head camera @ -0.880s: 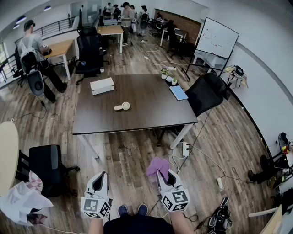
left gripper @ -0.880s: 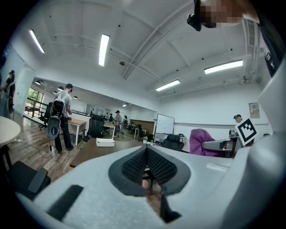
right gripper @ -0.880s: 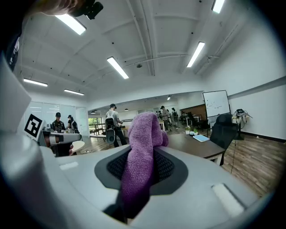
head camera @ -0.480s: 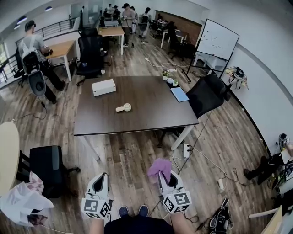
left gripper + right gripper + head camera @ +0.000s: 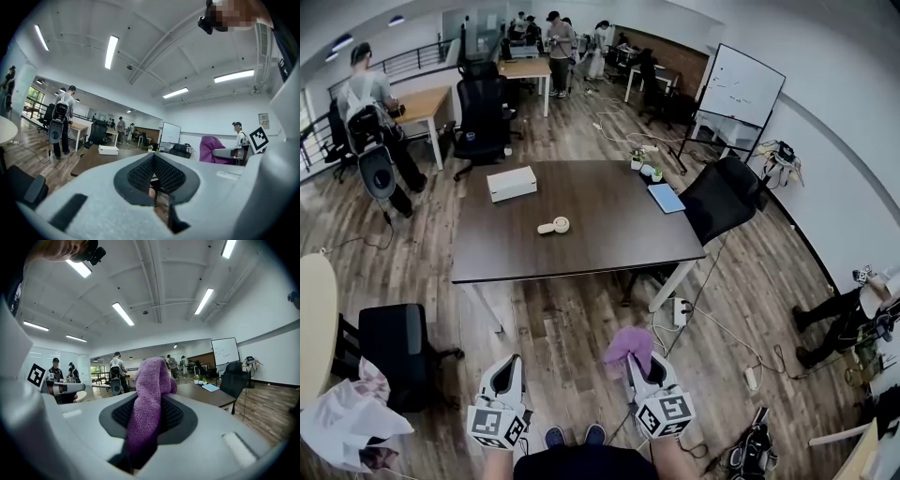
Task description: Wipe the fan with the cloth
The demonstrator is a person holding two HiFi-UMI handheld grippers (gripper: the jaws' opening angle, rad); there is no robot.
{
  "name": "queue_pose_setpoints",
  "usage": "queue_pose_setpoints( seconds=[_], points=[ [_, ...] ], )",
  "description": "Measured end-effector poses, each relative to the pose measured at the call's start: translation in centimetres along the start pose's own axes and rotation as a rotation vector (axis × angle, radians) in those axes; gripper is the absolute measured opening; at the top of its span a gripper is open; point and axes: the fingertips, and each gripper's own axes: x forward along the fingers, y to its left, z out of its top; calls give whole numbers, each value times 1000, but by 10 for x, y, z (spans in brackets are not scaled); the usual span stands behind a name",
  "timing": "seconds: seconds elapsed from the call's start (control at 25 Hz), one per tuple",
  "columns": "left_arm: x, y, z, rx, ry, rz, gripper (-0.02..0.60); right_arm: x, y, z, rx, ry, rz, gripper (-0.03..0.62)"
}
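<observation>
A small cream hand fan (image 5: 552,225) lies near the middle of the dark brown table (image 5: 609,244), far ahead of both grippers. My right gripper (image 5: 638,365) is shut on a purple cloth (image 5: 626,345), which sticks up between its jaws; in the right gripper view the cloth (image 5: 149,399) fills the gap. My left gripper (image 5: 503,372) is shut with nothing in it, and its pads (image 5: 166,173) meet in the left gripper view. Both grippers are held level over the wooden floor, well short of the table's near edge.
On the table lie a white box (image 5: 511,183), a blue notebook (image 5: 666,197) and small potted plants (image 5: 639,157). Black office chairs (image 5: 725,192) stand right of the table and one (image 5: 398,349) on my left. A power strip with cables (image 5: 680,309) is on the floor ahead. People stand at the far desks.
The whole view has shifted slightly; the table sits a little nearer the grippers in the picture. The right gripper has drifted slightly right with the cloth. A person's legs have come in at the right edge.
</observation>
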Motion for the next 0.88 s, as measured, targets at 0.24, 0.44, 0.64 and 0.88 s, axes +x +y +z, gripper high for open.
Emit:
queue_pose_setpoints(
  seconds=[0.24,0.44,0.64,0.88],
  points=[
    [-4,19,5,7,-5,-23,-5,7,17,4,-7,-16,-11,106],
    [-7,31,4,2,-6,-37,-3,8,27,1,-18,-16,-23,106],
    [-2,36,5,1,4,-49,-4,12,29,4,-19,-13,-30,106],
    [25,40,1,5,4,-42,-5,33,13,1,-11,-7,-25,106]
  ],
)
